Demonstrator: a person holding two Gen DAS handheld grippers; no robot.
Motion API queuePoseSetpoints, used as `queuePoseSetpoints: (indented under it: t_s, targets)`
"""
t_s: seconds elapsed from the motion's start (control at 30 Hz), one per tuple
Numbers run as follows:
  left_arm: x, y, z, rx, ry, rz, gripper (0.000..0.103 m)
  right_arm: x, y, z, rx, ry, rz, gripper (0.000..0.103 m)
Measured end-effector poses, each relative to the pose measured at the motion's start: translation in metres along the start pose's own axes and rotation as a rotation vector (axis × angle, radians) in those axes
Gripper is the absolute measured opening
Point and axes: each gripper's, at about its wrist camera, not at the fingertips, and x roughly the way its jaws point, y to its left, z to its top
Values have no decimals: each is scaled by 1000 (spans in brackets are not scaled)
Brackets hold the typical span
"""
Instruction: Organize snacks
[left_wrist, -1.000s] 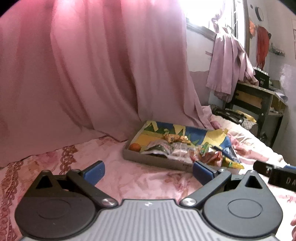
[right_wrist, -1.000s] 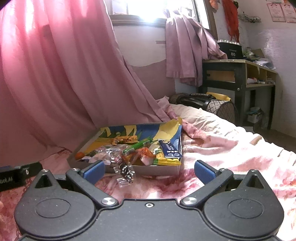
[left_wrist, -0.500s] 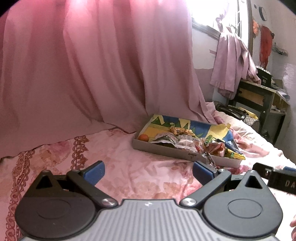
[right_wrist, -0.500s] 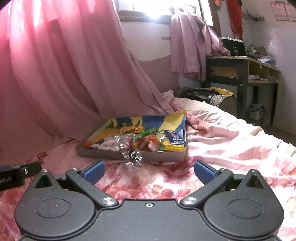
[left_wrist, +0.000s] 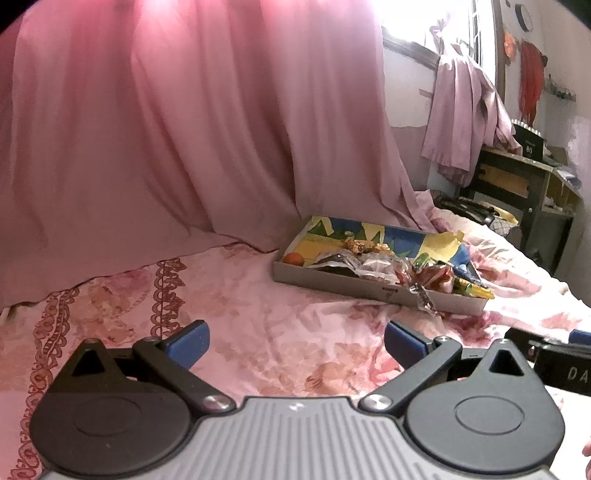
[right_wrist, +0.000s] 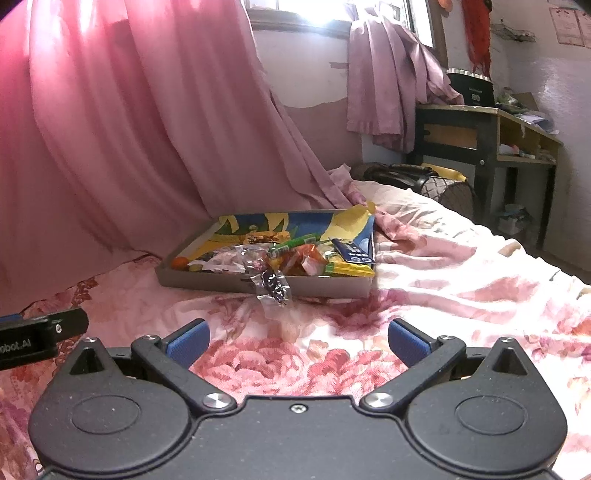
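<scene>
The pink curtain (left_wrist: 184, 129) was the biggest thing we saw, hanging down to the bed (right_wrist: 461, 280) with its flowery pink sheet. A dark desk (right_wrist: 480, 125) stood far off by the wall, with a purple cloth (right_wrist: 384, 85) hanging near it.

On the bed sat a flat box (right_wrist: 229, 284) with a blue and yellow lining — it lay well ahead of us, close to the curtain. The snacks (right_wrist: 295, 254) were piled inside it. We saw a yellow packet (right_wrist: 347, 267) at the near right corner and a small orange ball (left_wrist: 294, 259) at the left end. One clear wrapper (right_wrist: 275, 286) hung over the front wall of the box and touched the sheet.

Our left tongs (left_wrist: 295, 341) were held low over the sheet, spread wide, with nothing between the blue tips. Our right tongs (right_wrist: 297, 341) were wide too and held nothing — they pointed toward the box from the other side. Both were well apart from the snacks.
</scene>
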Motion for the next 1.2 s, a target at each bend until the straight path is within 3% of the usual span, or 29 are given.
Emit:
queuePoseSetpoints:
  t_s: [1.2]
  targets:
    - [-7, 2, -9, 13, 15, 21, 103, -11, 0, -9, 13, 7, -10, 102]
